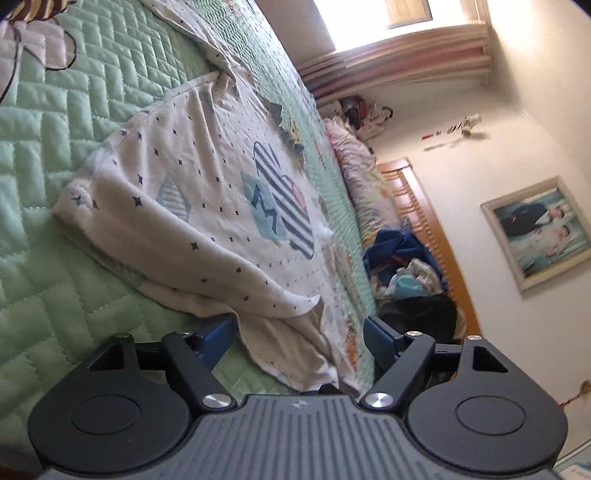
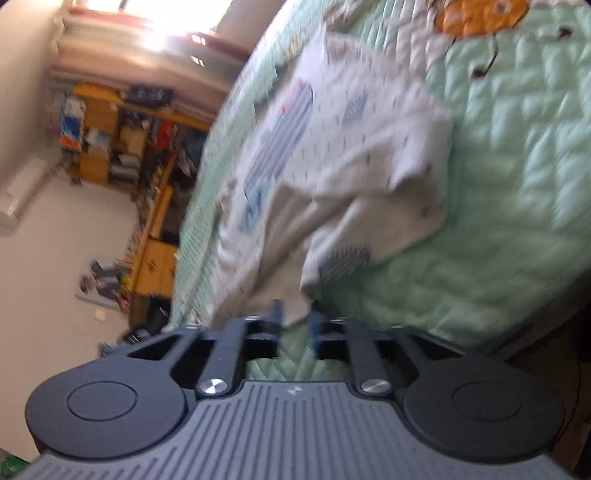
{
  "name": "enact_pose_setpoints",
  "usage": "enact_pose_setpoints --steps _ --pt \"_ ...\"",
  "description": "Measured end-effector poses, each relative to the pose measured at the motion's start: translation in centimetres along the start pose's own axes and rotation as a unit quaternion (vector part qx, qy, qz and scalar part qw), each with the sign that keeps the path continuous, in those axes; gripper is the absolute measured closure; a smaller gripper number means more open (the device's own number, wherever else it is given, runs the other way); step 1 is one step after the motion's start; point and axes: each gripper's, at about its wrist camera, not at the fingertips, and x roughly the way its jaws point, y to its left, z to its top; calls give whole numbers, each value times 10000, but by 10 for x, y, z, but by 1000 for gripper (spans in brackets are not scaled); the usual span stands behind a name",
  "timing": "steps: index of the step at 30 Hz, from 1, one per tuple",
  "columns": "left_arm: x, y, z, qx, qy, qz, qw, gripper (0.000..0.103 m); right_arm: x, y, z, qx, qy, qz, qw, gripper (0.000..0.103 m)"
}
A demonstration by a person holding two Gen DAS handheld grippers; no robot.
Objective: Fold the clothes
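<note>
A white garment (image 1: 207,192) with small dark stars and striped blue patches lies partly folded on the green quilted bed cover (image 1: 55,258). My left gripper (image 1: 297,328) is low at its near hem; the blue fingers stand wide apart with the loose hem lying between them, untouched by the pads. In the blurred right wrist view the same garment (image 2: 354,147) lies bunched on the cover (image 2: 498,184). My right gripper (image 2: 295,314) is at its near corner, jaws a narrow gap apart, with the cloth's edge just at the tips and quilt showing through the gap.
Another white cloth (image 1: 192,26) lies farther up the bed. A floral pillow (image 1: 358,177) and a heap of clothes (image 1: 402,266) sit against the wooden headboard (image 1: 424,229). A framed picture (image 1: 539,229) hangs on the wall. Cluttered wooden shelves (image 2: 122,136) stand beyond the bed's edge.
</note>
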Motion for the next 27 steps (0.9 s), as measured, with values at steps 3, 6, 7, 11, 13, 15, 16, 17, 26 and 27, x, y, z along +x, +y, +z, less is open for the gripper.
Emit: enact_pose_setpoints --steps 3,6,7,11,13,15,16,17,26,27 --pt "6 -3 -2 236 131 180 9995 22 6 6 -3 -169 -37 -43 9998 75" --pt "14 -6 -1 288 178 212 9992 19 12 4 -1 -88 -119 -10 9999 76" --pt "15 -7 -1 315 190 260 9990 19 14 2 0 4 -156 9 9999 78" --pt "16 -6 -2 423 218 669 9966 62 17 -3 -1 151 -193 -54 9997 98" --pt "11 2 -4 279 267 727 9966 99 13 0 -3 67 -158 -58 9998 100" --pt "4 6 -9 329 240 764 9962 101 6 4 -6 -42 -165 -8 9999 101" --pt "0 6 -12 373 223 778 9960 103 1 6 -8 -95 -195 32 9998 101" --pt "-4 7 -14 366 211 757 9962 103 -4 8 -9 -121 -228 78 9996 101" --pt "-21 17 -22 42 172 588 9981 90 -17 4 -13 190 -85 275 9994 96" --pt "-19 18 -20 -29 153 578 9982 82 -14 4 -13 271 -60 312 9991 89"
